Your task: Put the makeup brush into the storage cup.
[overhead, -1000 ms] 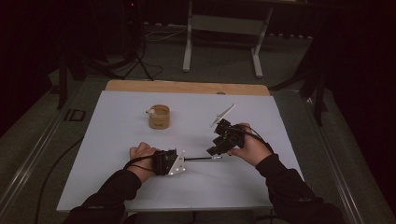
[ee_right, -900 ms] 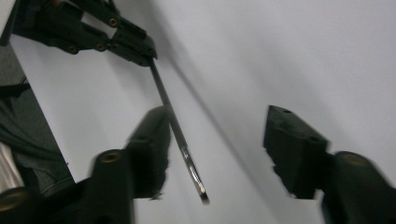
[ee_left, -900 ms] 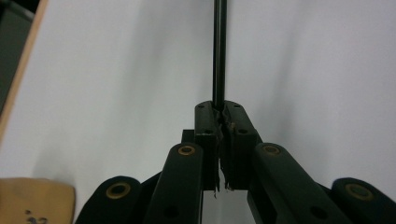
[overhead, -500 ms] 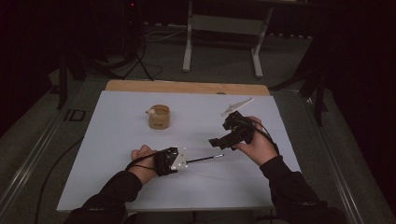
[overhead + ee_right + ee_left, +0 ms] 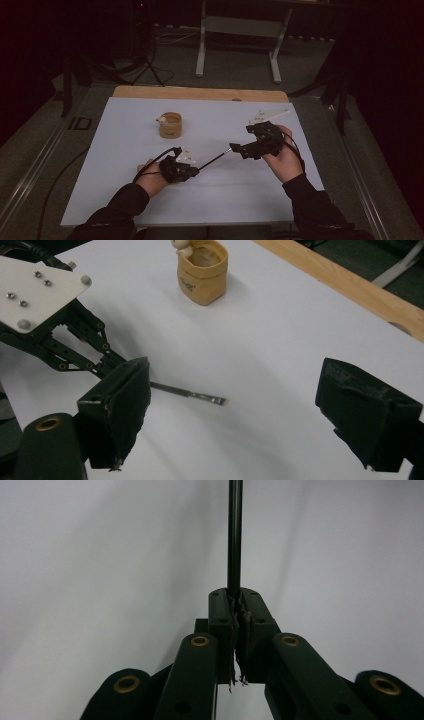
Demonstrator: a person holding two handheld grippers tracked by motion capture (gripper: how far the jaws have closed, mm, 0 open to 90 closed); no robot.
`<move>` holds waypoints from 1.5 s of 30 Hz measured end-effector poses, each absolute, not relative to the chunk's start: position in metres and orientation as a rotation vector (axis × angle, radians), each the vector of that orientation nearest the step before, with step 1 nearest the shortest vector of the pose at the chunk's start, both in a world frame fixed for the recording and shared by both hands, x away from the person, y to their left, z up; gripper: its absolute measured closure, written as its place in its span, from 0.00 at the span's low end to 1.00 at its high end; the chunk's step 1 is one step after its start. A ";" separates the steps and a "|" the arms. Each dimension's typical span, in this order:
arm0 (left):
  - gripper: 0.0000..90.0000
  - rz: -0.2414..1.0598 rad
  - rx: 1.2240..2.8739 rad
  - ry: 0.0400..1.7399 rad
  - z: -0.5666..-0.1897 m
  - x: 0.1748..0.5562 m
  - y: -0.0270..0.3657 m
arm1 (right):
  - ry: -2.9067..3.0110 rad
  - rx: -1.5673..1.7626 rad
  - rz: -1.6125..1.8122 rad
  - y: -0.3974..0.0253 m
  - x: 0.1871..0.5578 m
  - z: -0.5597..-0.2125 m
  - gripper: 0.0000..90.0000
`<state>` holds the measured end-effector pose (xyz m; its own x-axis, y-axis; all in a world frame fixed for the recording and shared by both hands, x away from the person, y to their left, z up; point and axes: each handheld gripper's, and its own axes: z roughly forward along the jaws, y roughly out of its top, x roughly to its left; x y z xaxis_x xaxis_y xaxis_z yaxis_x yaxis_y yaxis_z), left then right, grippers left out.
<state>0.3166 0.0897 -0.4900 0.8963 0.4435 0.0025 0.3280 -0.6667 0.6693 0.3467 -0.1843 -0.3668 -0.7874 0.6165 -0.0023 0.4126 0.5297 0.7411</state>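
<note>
Pinching a thin dark rod (image 5: 234, 535) between tightly closed jaws, your left gripper (image 5: 194, 169) sits low on the white table (image 5: 125, 150), its hand resting on the surface. The rod runs up and to the right from it, and its pale flat tip (image 5: 210, 399) ends just short of your right gripper (image 5: 239, 149) — near, not touching. That gripper is raised in your right hand, jaws spread wide with nothing between them. A small tan cup (image 5: 170, 125) stands farther back on the table, well apart from both grippers — something small perches on its rim.
</note>
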 end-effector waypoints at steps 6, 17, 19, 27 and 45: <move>0.96 0.160 2.301 0.609 -0.492 0.317 0.094 | 2.436 0.849 1.132 -0.189 0.337 -0.362 0.16; 0.96 0.158 2.108 0.735 -0.489 0.312 0.109 | 2.428 0.866 1.150 -0.193 0.329 -0.368 0.15; 0.96 0.187 2.086 0.763 -0.489 0.310 0.111 | 2.425 0.877 1.156 -0.193 0.329 -0.372 0.15; 0.96 0.220 1.971 0.801 -0.492 0.303 0.120 | 2.431 0.951 1.213 -0.196 0.328 -0.389 0.13; 0.96 0.261 1.851 0.886 -0.509 0.292 0.123 | 2.415 1.009 1.306 -0.187 0.322 -0.400 0.12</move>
